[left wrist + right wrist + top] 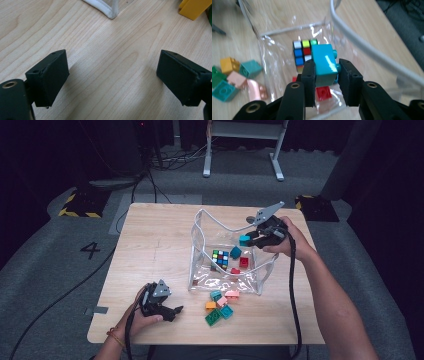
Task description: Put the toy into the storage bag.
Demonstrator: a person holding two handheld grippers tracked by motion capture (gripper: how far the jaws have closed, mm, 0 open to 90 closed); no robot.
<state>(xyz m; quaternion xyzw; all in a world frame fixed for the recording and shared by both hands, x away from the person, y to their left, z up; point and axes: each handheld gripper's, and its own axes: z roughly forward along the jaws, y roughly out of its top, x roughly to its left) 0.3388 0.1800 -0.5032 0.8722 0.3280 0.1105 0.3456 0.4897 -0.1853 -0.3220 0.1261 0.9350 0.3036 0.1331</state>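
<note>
The right gripper (251, 239) hangs over the open top of the one clear plastic bag with white piping (200, 227), its two black jaws clamped on a single bright cyan plastic building brick (325, 64), whose studs point sideways past the jaw; the brick is in the air above the bag's right half, touching nothing but the pads. One bag stands near the middle of the pale wooden table (150, 245), and inside it the high view lets me count one multicoloured twisty puzzle cube (220, 258), one teal brick (235, 252) and two red bricks (244, 262), the second red one smaller and closer to the front wall. Just outside the bag's front wall lies a loose cluster of bricks touching or nearly touching each other: two teal, two pink (231, 294), one orange (210, 305) and one dark green (213, 318), six in all as far as I can tell, since the pieces are small and overlap. The left gripper (176, 311) rests low over the table's near left part, well apart from the bag and near the cluster, held in one hand (142, 320); in the left gripper view its two jaws stand wide apart with bare wood between them, a corner of the bag's white piping (107, 10) ahead and one yellow-orange brick edge (193, 8) at the upper right
</note>
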